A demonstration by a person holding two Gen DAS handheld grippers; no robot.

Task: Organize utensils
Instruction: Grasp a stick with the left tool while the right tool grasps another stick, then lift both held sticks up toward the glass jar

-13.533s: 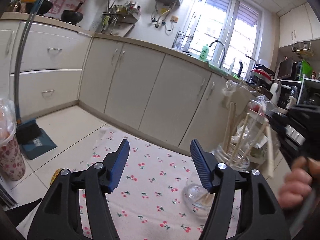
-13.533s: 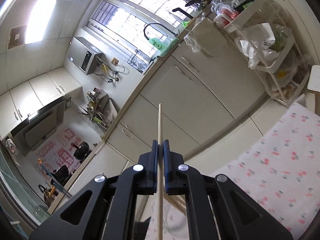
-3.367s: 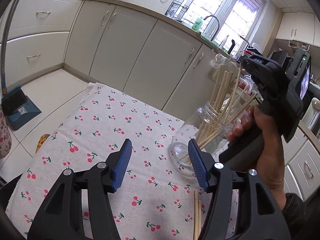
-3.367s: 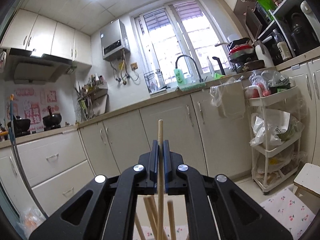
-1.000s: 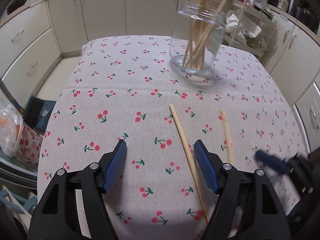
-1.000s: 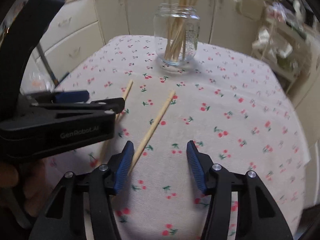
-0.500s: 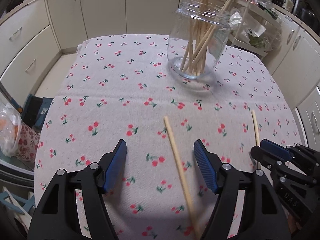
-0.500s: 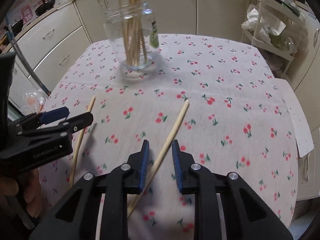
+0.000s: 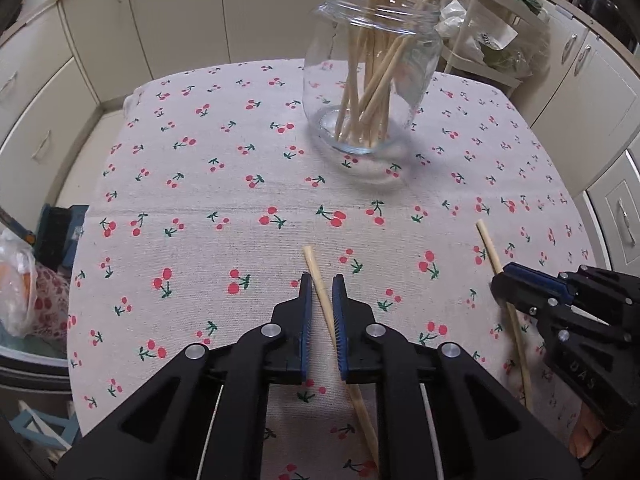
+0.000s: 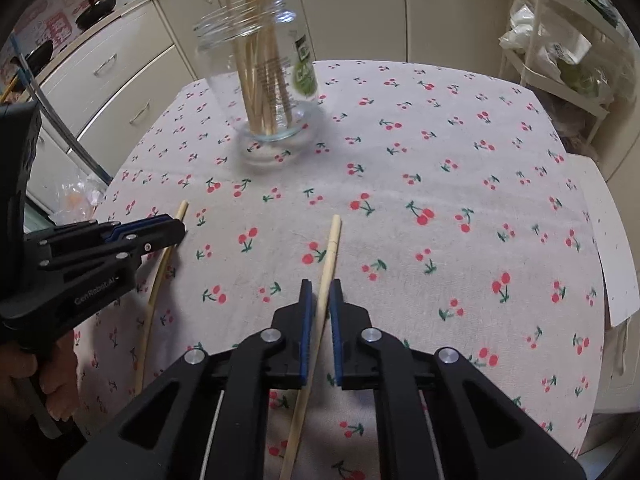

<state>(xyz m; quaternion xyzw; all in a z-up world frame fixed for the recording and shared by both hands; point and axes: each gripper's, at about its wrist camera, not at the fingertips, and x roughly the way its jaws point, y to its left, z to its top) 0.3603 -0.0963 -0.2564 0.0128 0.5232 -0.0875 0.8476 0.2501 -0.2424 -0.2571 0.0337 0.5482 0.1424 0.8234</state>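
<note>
Two hand-held grippers over a bench [image 9: 140, 184] covered by a cherry-print cloth [image 9: 240, 184]. Toward the far edge of the bench stands a clear glass jar [image 9: 372, 80], upright, with a bundle of wooden chopsticks [image 9: 368, 60] leaning inside it and rising above its rim; in the right wrist view the jar carries a printed label with a green patch.

Left hand-held gripper [image 9: 322, 312]: its two blue-padded fingers are drawn close together on either side of a loose chopstick [image 9: 320, 280] that lies flat on the cloth. A narrow gap shows beside the stick, so whether the pads already press on it cannot be told. The stick's far tip projects beyond the fingertips toward the jar; its near part runs back under the gripper body.

Right hand-held gripper [image 10: 319, 312]: the same arrangement, fingers narrowed around a second loose chopstick [image 10: 330, 252] lying on the cloth, with contact likewise uncertain. Its far end points toward the jar.

The two loose chopsticks lie well apart from each other and from the jar, roughly side by side. Each gripper appears at the edge of the other's view, tip down at its own stick. Cream kitchen cabinets [image 9: 160, 12] surround the bench, and a white wire rack [image 10: 560, 40] holding bags stands to its right.
</note>
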